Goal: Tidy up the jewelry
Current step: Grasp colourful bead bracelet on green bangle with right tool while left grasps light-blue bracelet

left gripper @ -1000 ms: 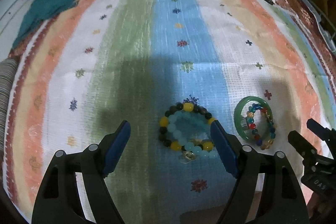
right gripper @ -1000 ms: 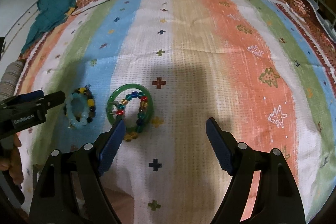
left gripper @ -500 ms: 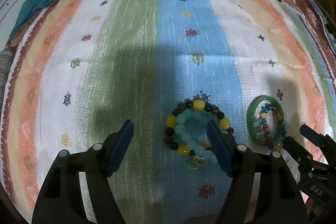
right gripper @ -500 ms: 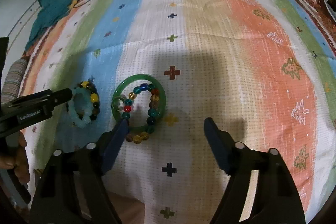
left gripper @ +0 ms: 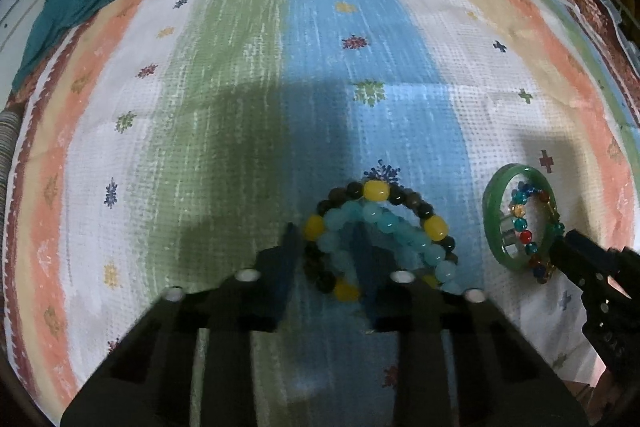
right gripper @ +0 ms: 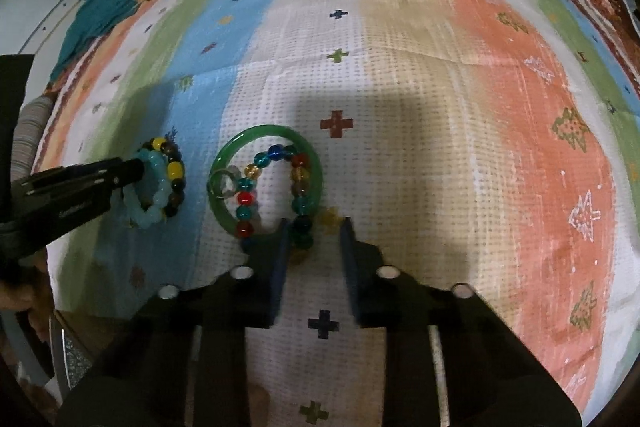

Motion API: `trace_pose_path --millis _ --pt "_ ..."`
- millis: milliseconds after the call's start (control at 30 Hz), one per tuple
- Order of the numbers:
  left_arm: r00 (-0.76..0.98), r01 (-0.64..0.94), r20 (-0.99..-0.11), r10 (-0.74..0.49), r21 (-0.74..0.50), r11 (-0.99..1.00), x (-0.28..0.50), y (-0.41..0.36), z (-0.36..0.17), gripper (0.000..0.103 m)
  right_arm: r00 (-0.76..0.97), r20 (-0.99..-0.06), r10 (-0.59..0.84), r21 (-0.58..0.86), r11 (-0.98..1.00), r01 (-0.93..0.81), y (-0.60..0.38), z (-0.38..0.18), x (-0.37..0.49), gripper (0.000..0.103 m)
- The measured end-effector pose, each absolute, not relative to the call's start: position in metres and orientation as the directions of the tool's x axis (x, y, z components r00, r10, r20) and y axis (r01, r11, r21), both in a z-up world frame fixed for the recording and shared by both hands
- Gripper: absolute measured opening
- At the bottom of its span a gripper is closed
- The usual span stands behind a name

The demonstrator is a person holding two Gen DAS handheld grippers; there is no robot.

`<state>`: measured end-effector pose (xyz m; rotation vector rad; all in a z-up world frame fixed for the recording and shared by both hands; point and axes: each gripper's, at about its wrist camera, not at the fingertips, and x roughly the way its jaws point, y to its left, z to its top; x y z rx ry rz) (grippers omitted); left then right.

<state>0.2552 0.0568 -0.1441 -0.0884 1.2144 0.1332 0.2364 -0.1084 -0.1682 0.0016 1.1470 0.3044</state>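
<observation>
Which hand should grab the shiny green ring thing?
Right. The right gripper sits at the green bangle's near edge, jaws closing around the colourful bead bracelet there. The left gripper is closing on the turquoise bracelet.

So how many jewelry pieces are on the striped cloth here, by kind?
Beaded bracelets: 3, the black-and-yellow one, the aqua one and the multicolour one
Solid green bangle: 1
Small metal ring: 1
Total: 5
</observation>
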Motion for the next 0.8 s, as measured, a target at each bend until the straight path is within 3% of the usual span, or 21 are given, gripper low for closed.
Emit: trace_pose_path --millis 200,500,800 --pt "0.349 -0.151 -0.936 0.054 0.000 0.988 0.253 0.060 -0.143 0.011 0.378 -0.893 0.243 0.154 0.956 -0.251 -0.108 -0.166 0.235 0.010" --pt "0.431 -0.125 -0.902 0.040 -0.016 0.992 0.245 0.053 -0.103 0.011 0.451 -0.857 0.250 0.143 0.955 -0.259 -0.111 -0.135 0.229 0.010" --pt "0.490 -0.056 -0.866 0.102 0.086 0.995 0.229 0.027 -0.083 0.011 0.523 -0.821 0.228 0.072 0.951 -0.302 -0.104 -0.112 0.213 0.010"
